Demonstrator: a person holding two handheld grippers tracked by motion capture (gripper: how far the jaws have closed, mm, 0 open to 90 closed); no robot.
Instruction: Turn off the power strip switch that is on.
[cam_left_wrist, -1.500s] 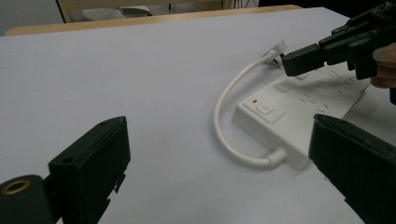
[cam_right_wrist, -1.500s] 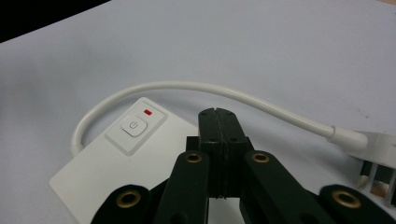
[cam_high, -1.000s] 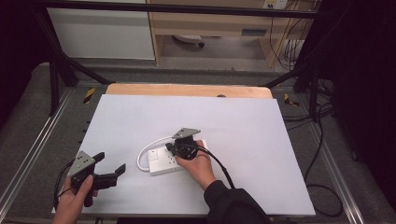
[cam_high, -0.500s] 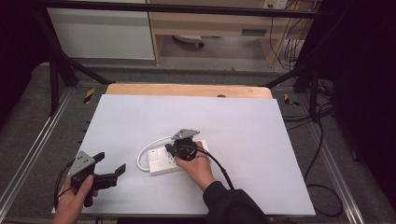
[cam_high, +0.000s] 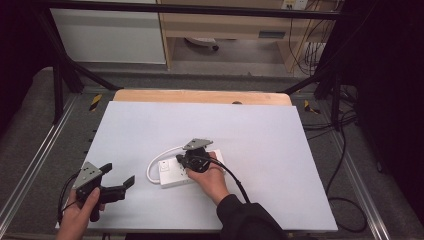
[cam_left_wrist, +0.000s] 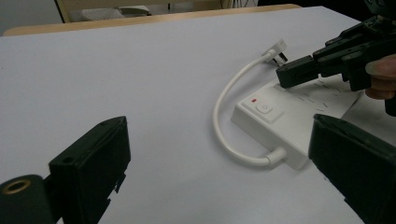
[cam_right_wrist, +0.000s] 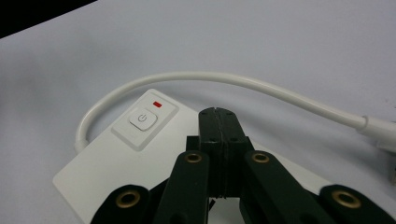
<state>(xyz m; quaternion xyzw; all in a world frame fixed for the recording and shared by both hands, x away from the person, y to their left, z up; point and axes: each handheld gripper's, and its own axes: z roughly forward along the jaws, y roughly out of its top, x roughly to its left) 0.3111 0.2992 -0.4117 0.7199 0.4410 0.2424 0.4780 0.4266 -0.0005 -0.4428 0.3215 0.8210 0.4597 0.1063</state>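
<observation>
The right hand-held gripper (cam_right_wrist: 218, 116), jaws pressed together on nothing, hovered over the power strip (cam_right_wrist: 140, 154) mid-bench, short of its button (cam_right_wrist: 143, 119); a skewed push might have shoved the unbraced strip sideways.

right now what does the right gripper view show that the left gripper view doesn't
Right gripper view alone: the right tongs seen along their own shut jaws, over the power strip.
Left gripper view alone: the left tongs standing open with nothing between them, and the white plug at the cable's far end.
Both: the power strip, its power button, the red light, the looping white cable and the white tabletop.
</observation>
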